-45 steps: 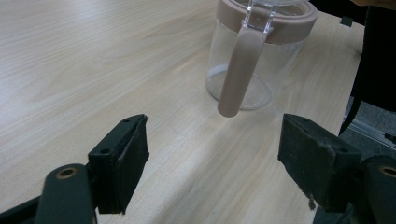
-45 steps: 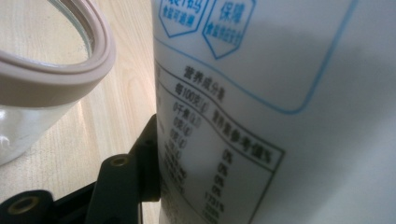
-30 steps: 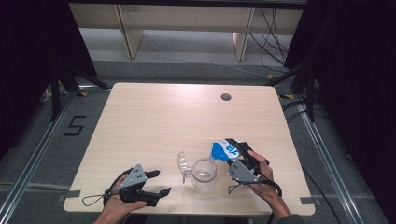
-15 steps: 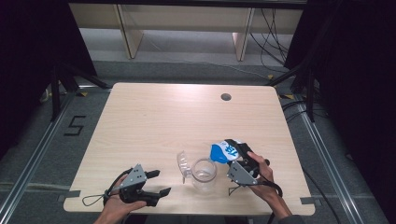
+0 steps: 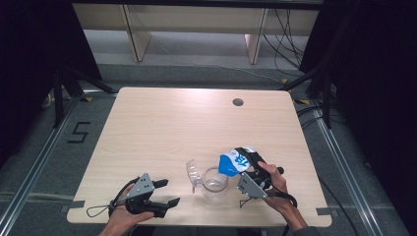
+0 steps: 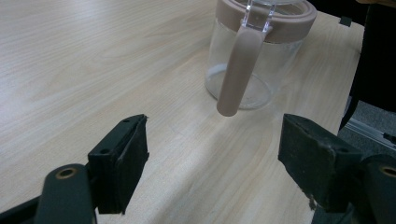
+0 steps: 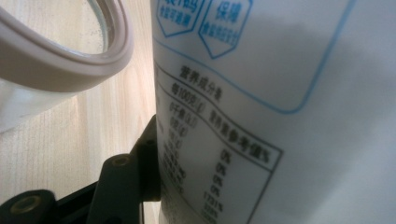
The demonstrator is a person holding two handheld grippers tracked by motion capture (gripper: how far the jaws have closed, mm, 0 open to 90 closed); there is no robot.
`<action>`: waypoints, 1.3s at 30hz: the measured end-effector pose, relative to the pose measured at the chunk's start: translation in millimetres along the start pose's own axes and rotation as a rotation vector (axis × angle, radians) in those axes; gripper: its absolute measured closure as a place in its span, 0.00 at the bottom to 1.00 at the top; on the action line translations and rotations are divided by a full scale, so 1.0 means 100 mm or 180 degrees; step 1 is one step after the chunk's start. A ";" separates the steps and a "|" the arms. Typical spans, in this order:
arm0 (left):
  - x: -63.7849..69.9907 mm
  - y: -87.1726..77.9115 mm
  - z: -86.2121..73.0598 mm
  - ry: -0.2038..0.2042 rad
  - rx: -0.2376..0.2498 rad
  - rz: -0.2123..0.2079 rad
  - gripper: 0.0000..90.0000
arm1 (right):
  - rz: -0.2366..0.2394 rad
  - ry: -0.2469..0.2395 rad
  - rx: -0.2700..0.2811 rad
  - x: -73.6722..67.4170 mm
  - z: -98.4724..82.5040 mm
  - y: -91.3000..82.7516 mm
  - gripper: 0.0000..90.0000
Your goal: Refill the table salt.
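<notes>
Pale wood table (image 5: 162, 128) bearing one clear glass jug (image 5: 214, 184) with a beige rim and handle (apparently empty, its lid flipped open to the left), and one white-and-blue carton (image 5: 235, 162) tilted over the jug's mouth near the front edge. The right gripper (image 5: 244, 164) clamps the carton between its jaws; the carton's contents cannot be seen. The left gripper (image 5: 164, 192) rests near the front-left corner, jaws wide and holding nothing, facing the jug's handle.

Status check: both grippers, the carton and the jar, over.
Left gripper open, empty, beside clear jar. Right gripper shut on blue-and-white carton, tilted at jar's mouth. Nothing in the way.
</notes>
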State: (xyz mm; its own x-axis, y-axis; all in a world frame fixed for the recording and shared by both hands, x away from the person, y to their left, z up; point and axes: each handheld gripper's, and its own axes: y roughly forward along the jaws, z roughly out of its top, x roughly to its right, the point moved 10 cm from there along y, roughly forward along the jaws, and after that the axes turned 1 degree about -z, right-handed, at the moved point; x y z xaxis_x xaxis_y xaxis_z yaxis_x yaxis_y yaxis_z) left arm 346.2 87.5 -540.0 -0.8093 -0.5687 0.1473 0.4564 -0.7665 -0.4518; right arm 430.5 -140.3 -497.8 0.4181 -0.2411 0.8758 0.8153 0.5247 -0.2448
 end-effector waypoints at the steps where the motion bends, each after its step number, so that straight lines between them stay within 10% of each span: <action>1: 0.00 0.00 0.00 -0.0013 0.0001 0.0006 0.26 | 0.0029 0.0008 0.0009 -0.01 0.00 0.00 0.53; 7: 0.00 0.00 0.00 -0.0073 0.0005 0.0018 0.26 | 0.0002 -0.0048 -0.0031 0.00 -0.01 0.00 0.53; 9: 0.00 0.00 -0.01 -0.0010 -0.0019 0.0012 0.26 | -0.0067 -0.0291 -0.0015 0.06 0.01 -0.01 0.54; 11: 0.00 0.00 0.00 -0.0018 0.0007 -0.0002 0.26 | -0.0019 -0.0123 -0.0068 0.00 -0.02 -0.01 0.54; 24: 0.00 0.00 0.00 -0.0032 0.0004 0.0009 0.26 | -0.0116 -0.0531 -0.0060 0.05 0.00 -0.02 0.54; 27: 0.00 0.00 -0.01 -0.0055 -0.0016 0.0021 0.26 | -0.0102 -0.0413 -0.0058 0.00 -0.01 -0.01 0.54; 29: 0.00 0.00 0.00 -0.0028 0.0006 0.0007 0.26 | -0.0124 -0.0642 -0.0061 0.05 0.02 -0.02 0.54; 30: 0.00 0.00 0.00 -0.0030 0.0005 0.0008 0.26 | -0.0100 -0.0433 -0.0070 -0.01 -0.01 -0.01 0.54; 33: 0.00 0.00 -0.01 -0.0030 -0.0016 0.0014 0.26 | -0.0123 -0.0687 -0.0046 0.03 0.03 -0.01 0.54; 34: 0.00 0.00 -0.01 -0.0015 -0.0013 0.0012 0.26 | -0.0111 -0.0469 -0.0049 -0.02 0.01 -0.01 0.54; 39: 0.00 0.00 -0.01 -0.0050 -0.0015 0.0017 0.26 | -0.0116 -0.0588 -0.0038 -0.03 0.02 -0.01 0.54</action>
State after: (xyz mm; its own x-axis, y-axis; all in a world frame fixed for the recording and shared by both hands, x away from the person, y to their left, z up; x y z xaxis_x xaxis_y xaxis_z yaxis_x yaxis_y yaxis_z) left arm 346.0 88.1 -540.9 -0.8008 -0.5775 0.1587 0.4591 -0.7621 -0.4566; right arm 427.5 -138.0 -499.3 0.3083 -0.1052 0.9455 0.8337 0.5085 -0.2153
